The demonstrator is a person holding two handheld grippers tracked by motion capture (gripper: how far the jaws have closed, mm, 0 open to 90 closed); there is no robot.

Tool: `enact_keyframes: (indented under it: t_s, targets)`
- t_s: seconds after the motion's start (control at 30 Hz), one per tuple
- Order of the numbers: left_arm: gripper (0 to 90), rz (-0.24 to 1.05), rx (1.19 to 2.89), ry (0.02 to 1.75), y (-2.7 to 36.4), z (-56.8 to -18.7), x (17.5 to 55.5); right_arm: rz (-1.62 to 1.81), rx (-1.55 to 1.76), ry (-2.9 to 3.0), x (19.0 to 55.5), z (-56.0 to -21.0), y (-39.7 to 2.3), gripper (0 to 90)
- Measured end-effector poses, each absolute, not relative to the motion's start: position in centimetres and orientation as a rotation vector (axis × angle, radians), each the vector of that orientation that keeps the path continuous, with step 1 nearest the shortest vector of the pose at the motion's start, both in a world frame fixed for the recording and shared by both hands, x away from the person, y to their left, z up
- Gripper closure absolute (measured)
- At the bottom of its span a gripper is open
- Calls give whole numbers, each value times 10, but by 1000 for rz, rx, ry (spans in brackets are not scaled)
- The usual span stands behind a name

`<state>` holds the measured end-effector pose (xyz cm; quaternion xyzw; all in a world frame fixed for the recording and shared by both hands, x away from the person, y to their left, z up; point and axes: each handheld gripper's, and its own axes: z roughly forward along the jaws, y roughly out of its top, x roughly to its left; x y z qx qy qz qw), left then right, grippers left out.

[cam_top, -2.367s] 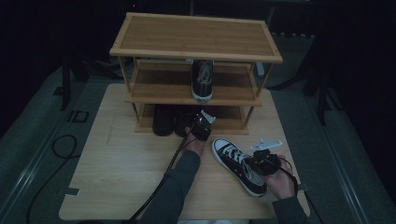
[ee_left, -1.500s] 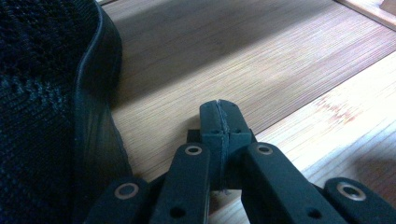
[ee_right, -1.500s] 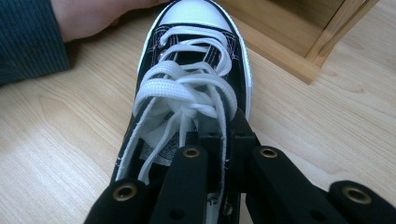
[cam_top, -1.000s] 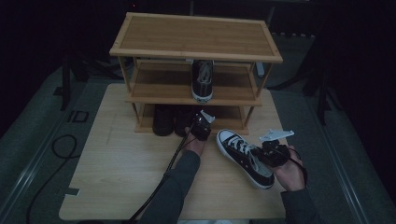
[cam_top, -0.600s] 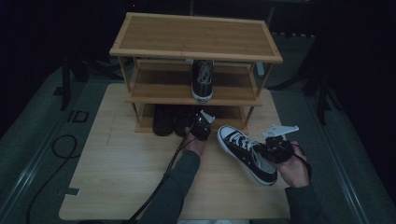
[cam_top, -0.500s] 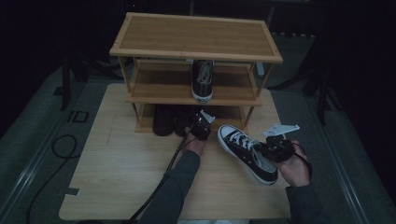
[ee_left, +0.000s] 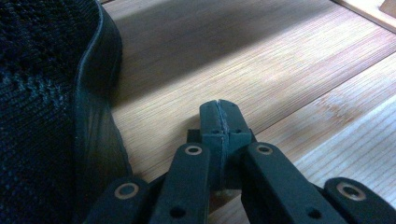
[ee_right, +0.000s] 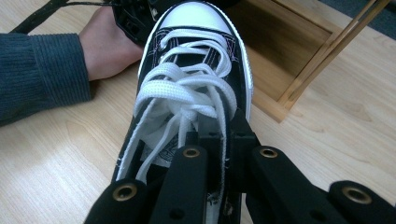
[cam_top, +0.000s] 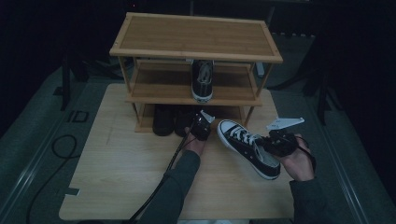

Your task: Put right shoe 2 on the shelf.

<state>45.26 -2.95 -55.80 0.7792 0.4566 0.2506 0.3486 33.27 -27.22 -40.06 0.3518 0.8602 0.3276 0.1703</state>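
A black sneaker (cam_top: 243, 145) with white laces and a white toe cap hangs tilted just above the board, toe toward the rack. My right gripper (cam_top: 265, 145) is shut on the sneaker's (ee_right: 196, 70) side wall near the tongue, as the right gripper view (ee_right: 219, 135) shows. A matching sneaker (cam_top: 202, 81) stands on the middle shelf of the bamboo shoe rack (cam_top: 196, 32). My left gripper (cam_top: 200, 123) rests at the bottom shelf's front, shut with nothing between its jaws (ee_left: 219, 112), beside a black mesh shoe (ee_left: 46, 93).
Two dark shoes (cam_top: 164, 120) sit on the rack's bottom level. The rack stands at the back of a wooden board (cam_top: 116, 177). A rack leg (ee_right: 322, 56) is close to the right of the held sneaker's toe. A cable (cam_top: 159, 186) trails along the left forearm.
My right gripper has lifted the sneaker a little and carried it rightward and toward the rack, turning its toe toward the shelves. The left hand has stayed put.
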Motion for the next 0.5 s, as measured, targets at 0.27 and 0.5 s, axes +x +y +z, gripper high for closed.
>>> enact_keyframes:
  t_s: [0.27,0.5]
  targets:
    - [900,646,2018,1185,-29,-558,453,947,974,2455,337,-391,-273,879]
    - [900,646,2010,1188,-30,-558,453,972,959,2474,343,-385,-274,880]
